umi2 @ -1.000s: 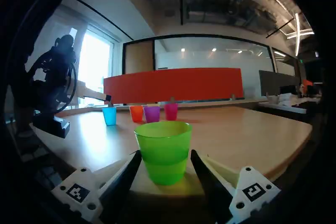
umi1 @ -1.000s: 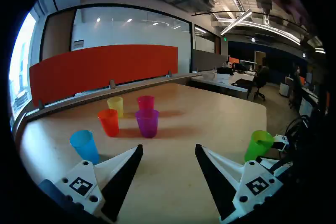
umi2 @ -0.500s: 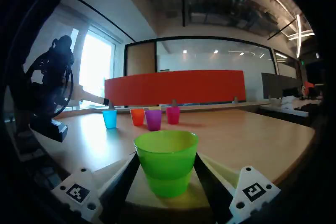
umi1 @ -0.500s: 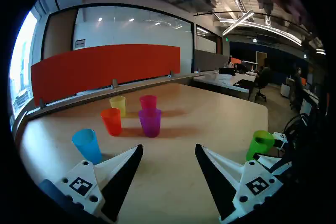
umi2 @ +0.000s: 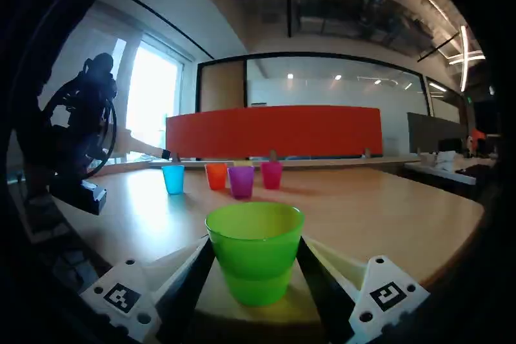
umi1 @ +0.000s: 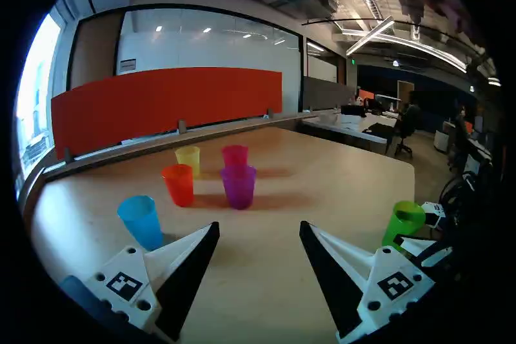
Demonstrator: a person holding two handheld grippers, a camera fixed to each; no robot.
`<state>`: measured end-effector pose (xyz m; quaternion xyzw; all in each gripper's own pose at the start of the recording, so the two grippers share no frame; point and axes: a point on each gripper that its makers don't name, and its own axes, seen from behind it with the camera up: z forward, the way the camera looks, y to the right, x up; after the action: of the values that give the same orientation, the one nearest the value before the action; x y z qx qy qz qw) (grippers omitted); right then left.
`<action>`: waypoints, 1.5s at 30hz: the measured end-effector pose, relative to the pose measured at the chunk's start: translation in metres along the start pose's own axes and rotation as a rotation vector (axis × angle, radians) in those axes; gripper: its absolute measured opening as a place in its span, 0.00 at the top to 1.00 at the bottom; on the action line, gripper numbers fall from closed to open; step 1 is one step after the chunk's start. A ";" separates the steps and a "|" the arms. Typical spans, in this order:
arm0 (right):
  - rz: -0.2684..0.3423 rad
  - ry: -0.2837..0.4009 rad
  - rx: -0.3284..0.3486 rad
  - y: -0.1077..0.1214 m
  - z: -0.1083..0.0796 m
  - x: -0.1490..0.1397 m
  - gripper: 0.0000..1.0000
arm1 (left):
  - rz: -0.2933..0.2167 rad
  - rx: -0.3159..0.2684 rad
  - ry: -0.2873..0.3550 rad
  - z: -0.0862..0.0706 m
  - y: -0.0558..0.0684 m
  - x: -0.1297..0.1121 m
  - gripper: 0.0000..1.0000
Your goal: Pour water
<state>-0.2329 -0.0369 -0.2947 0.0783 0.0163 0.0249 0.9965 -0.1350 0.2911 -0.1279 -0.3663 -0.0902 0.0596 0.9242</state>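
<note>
A green cup (umi2: pixel 255 250) stands between my right gripper's (umi2: pixel 255 265) fingers, which press on both its sides; its lower part looks darker. In the left gripper view the same green cup (umi1: pixel 403 222) is at the table's right edge. My left gripper (umi1: pixel 258 231) hovers open over the wooden table (umi1: pixel 290 170) with nothing between its fingers. Ahead of it stand a blue cup (umi1: pixel 142 221), an orange cup (umi1: pixel 178 184), a yellow cup (umi1: pixel 188 160), a pink cup (umi1: pixel 235 155) and a purple cup (umi1: pixel 238 186). In the right gripper view the left gripper (umi2: pixel 161 152) reaches in from the left near the blue cup (umi2: pixel 173 179).
A red partition (umi1: pixel 168 99) runs along the table's far edge. Beyond the table's right edge are office desks and a chair (umi1: pixel 403 128). The wide middle of the table (umi2: pixel 361 202) lies between the green cup and the group of cups.
My right gripper's fingers have come together onto the green cup. The left gripper view has drifted slightly, so the group of cups sits a little further right.
</note>
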 end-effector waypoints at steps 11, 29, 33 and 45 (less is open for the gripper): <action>-0.019 -0.030 0.046 -0.007 0.019 0.032 0.14 | -0.034 0.039 0.008 -0.013 -0.020 0.004 0.08; -0.039 -0.135 0.198 -0.042 0.061 0.081 0.14 | -0.075 0.160 0.014 -0.043 -0.072 0.009 0.08; -0.057 -0.138 0.211 -0.045 0.074 0.094 0.14 | -0.092 0.179 0.014 -0.048 -0.080 0.010 0.08; -0.091 -0.170 0.311 -0.055 0.125 0.103 0.14 | -0.125 0.242 0.014 -0.065 -0.102 0.002 0.08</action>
<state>-0.1227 -0.1055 -0.1832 0.2323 -0.0608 -0.0296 0.9703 -0.1150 0.1743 -0.1033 -0.2460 -0.0985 0.0097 0.9642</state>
